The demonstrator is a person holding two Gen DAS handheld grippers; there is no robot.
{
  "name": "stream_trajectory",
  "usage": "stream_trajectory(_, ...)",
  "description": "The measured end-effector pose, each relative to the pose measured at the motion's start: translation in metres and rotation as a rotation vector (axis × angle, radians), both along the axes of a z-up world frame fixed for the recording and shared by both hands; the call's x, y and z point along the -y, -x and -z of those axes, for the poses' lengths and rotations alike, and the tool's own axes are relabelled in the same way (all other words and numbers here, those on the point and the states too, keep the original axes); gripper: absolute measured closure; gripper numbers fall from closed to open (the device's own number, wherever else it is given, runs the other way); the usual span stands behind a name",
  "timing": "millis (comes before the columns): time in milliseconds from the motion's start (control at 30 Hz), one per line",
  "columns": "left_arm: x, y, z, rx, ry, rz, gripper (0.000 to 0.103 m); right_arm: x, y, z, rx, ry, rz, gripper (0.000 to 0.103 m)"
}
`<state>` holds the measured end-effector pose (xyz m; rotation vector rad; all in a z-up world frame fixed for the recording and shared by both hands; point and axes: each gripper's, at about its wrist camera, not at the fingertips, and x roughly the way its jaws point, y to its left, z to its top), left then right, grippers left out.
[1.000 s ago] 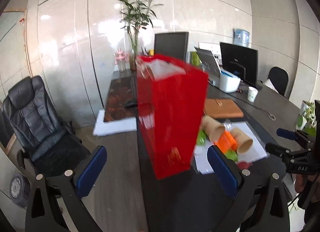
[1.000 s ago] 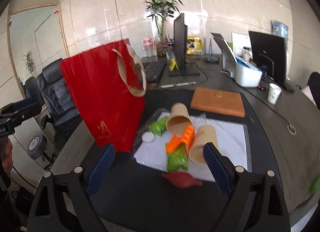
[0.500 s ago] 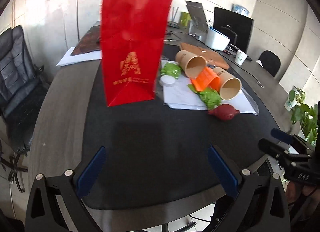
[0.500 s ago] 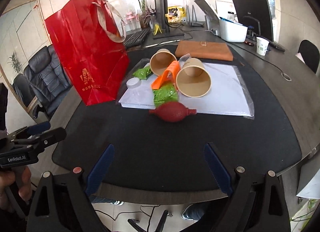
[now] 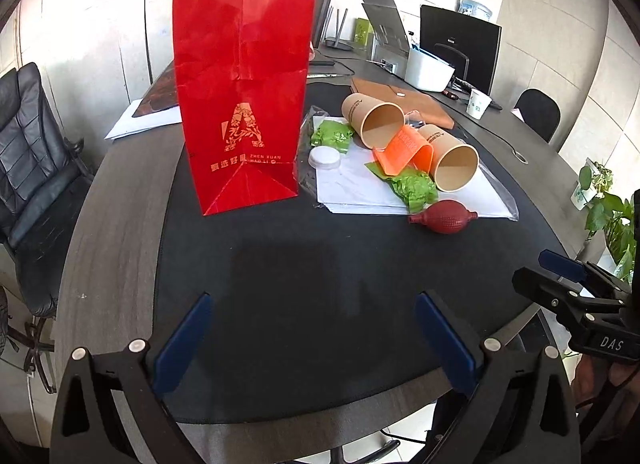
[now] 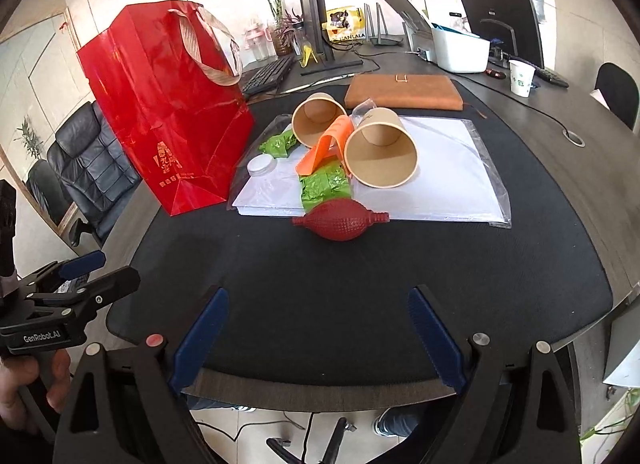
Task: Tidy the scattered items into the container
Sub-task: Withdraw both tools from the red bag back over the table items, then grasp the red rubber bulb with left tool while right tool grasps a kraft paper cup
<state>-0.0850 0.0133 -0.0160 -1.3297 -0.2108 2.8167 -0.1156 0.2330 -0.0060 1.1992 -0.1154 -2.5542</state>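
Your left gripper (image 5: pixel 312 338) and your right gripper (image 6: pixel 318 334) both hang over the near edge of the black mat (image 6: pixel 360 284), jaws spread wide, nothing between the blue pads. Each gripper shows at the edge of the other's view, and your hand (image 6: pixel 24 384) wraps the left one's grip.

Past the bare mat lies the red bulb (image 6: pixel 340 222), on its side, just touching the front edge of the white sheets (image 6: pixel 448 168). Right behind it sits a crumpled green wrapper (image 6: pixel 324 188), with an orange piece (image 6: pixel 326 144) arched over its far end. Two paper cups lie on their sides, mouths toward you: the right cup (image 6: pixel 382 152) touches the orange piece, the left cup (image 6: pixel 318 118) is just behind it. A second green wrapper (image 6: pixel 278 144) and a white lid (image 6: pixel 260 164) lie at the left end of the sheets.

The red bag (image 6: pixel 168 112) stands upright left of the pile, its base just beside the sheets, handles up. Behind the cups lies a brown folder (image 6: pixel 404 92), and farther back are monitors, a keyboard and a plant
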Motion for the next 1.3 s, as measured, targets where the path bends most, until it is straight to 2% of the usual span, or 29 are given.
stream_trajectory(767,-0.009,0.015,0.021,0.067,0.006,0.018,0.0,-0.009,0.021,0.017,0.039,0.023,0.015,0.009)
stream_trajectory(1000,-0.024,0.031,0.027,0.086,0.001,0.051,0.0,-0.026,0.049,0.016,0.029,0.025,0.048,0.009)
stream_trajectory(1300,-0.063,0.068,0.029,0.073,-0.058,0.184,0.0,-0.041,0.108,-0.007,-0.028,0.019,0.053,0.009)
